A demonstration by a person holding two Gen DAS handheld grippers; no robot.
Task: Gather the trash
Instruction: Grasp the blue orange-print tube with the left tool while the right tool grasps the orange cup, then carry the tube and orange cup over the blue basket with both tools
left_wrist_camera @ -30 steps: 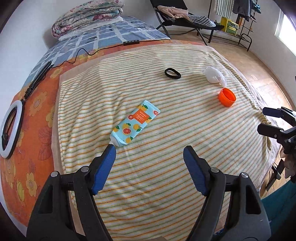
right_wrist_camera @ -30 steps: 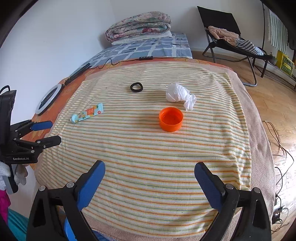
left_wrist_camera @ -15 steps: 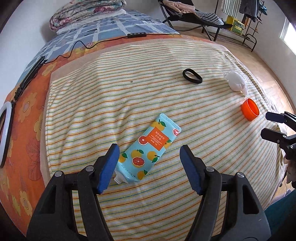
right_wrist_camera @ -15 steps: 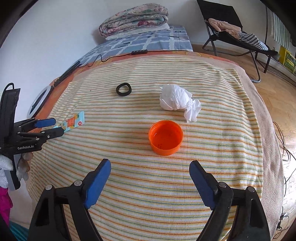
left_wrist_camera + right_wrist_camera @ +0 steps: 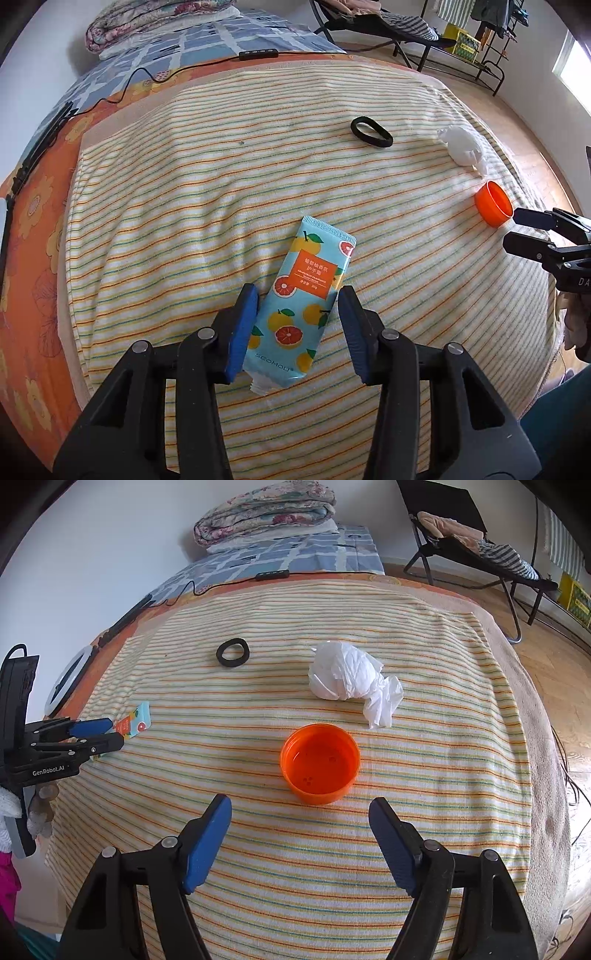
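Left gripper point(image 5: 297, 317) closing around tube point(image 5: 301, 306); right gripper point(image 5: 299, 834) closing near orange cap point(image 5: 320, 763)

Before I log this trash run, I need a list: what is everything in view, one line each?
hand cream tube: 1, light blue with orange fruit, striped blanket, between left gripper's pads
cap: 1, orange, open side up, ahead of right gripper
crumpled tissue: 1, white, beyond cap
hair tie: 1, black, farther back
striped blanket: 1, cream, covers bed
folded quilt: 1, floral, far end
ring light: 1, white, bed edge
folding chair: 1, black, on floor
left gripper: 1, black, blue pads, closing around tube
right gripper: 1, black, blue pads, closing, nothing between
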